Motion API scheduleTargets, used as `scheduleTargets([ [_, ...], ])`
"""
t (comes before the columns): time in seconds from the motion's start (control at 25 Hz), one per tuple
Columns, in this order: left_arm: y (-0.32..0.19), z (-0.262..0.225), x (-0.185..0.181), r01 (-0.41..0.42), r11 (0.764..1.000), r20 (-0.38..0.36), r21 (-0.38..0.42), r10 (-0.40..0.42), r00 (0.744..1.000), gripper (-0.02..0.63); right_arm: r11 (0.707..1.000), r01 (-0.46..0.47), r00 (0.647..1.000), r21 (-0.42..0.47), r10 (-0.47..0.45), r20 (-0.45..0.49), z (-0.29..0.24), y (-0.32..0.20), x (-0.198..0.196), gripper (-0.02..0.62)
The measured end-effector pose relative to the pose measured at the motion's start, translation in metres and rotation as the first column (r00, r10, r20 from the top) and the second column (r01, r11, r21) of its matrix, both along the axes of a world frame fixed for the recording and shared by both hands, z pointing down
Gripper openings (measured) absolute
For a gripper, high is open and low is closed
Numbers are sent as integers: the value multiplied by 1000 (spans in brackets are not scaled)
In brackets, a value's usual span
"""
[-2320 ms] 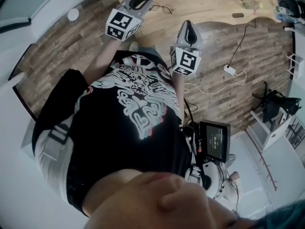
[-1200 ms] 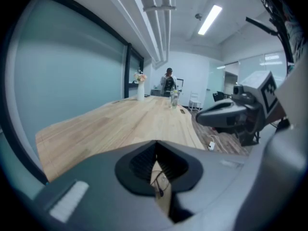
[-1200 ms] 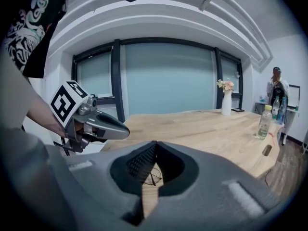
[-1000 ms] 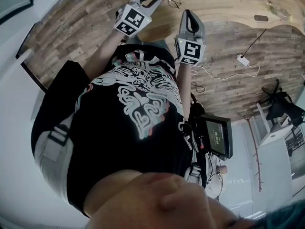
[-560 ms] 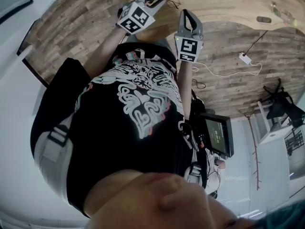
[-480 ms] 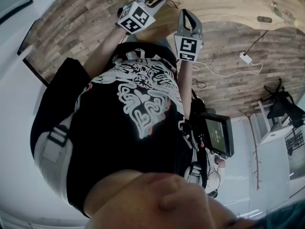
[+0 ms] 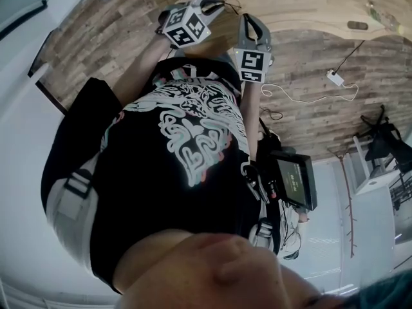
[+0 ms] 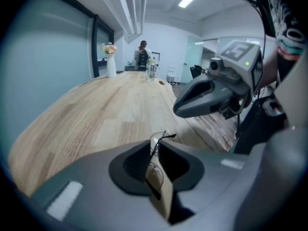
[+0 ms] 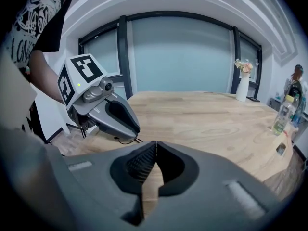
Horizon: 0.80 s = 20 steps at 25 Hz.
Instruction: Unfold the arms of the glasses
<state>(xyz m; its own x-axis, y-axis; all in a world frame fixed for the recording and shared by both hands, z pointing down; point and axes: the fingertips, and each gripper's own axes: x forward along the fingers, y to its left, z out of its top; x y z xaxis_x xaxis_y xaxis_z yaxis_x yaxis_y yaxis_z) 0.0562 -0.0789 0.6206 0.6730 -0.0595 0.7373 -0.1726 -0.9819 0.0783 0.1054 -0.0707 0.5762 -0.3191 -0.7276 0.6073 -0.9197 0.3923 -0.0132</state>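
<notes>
- Glasses (image 8: 156, 144): pinched edge-on in the left gripper (image 7: 214, 4), low over the wooden table (image 8: 96, 119). Their long axis runs along the jaw gap, away from the camera, and a thin tip pokes rightward past the jaw tips.
- Frame mostly hidden by the jaws, so the arms' fold is unclear.
- Right gripper (image 9: 155, 144): jaws pressed together, holding nothing, near the left gripper.
- Head view: the glasses are only a faint wire.

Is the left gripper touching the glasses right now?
Touching. The left gripper view shows the left gripper with its jaws closed on the thin wire frame of the glasses, which sticks out past their tips.
</notes>
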Motion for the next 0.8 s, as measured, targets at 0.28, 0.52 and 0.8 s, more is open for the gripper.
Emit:
scheduleTargets([
  [0.28,4,8,2,-77,997,53,10,76,996,29,998,44,999,-52,-43,20,8,1,-13,55],
  [0.52,9,15,-1,-126,992,108,11,124,986,32,996,66,998,-58,-65,19,7,3,-22,55],
  [0.8,7,16,3,-147,988,115,41,142,983,32,996,64,998,-68,-62,32,10,4,-21,55],
])
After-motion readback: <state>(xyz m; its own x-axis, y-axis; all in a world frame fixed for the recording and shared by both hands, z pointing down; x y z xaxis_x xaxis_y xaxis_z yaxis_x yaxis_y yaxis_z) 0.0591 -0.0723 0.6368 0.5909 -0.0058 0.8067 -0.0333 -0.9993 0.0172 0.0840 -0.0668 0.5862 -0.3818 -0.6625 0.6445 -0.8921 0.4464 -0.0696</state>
